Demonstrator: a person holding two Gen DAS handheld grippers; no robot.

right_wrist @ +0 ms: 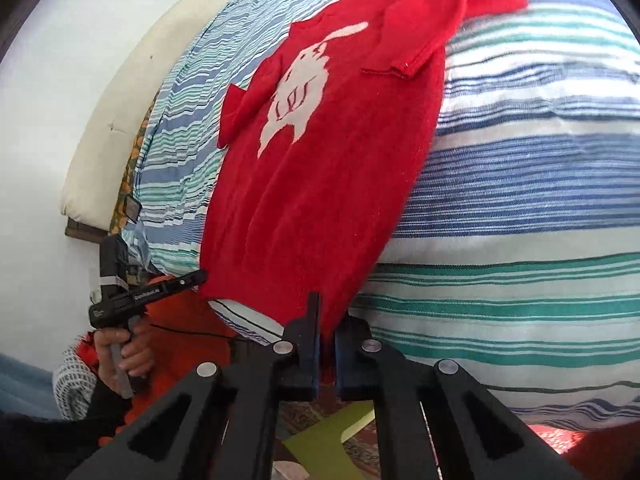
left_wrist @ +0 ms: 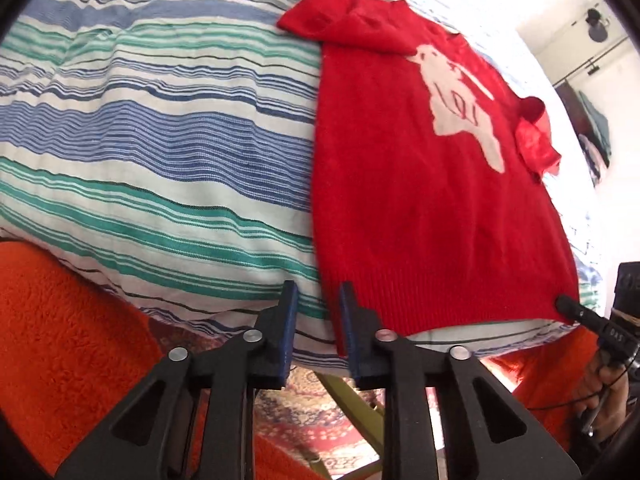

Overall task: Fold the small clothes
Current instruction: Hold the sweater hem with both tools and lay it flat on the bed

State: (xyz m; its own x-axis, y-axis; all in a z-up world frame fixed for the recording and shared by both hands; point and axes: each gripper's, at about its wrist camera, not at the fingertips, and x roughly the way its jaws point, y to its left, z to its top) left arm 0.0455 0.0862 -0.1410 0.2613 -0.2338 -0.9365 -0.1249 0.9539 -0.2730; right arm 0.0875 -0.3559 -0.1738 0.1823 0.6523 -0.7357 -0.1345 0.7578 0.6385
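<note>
While the red sweater (left_wrist: pixel 420 200) lies flat on the striped bedsheet (left_wrist: pixel 160 140), the right gripper (right_wrist: pixel 328 320) pinches its near hem; the left gripper (left_wrist: pixel 318 304) has jaws partly apart at the hem's corner, grip unclear.

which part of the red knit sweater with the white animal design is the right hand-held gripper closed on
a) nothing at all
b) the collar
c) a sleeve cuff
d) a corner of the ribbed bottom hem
d: the right hand-held gripper is pinched shut on a corner of the ribbed hem of the red knit sweater, which lies on the striped bedcover.
</note>
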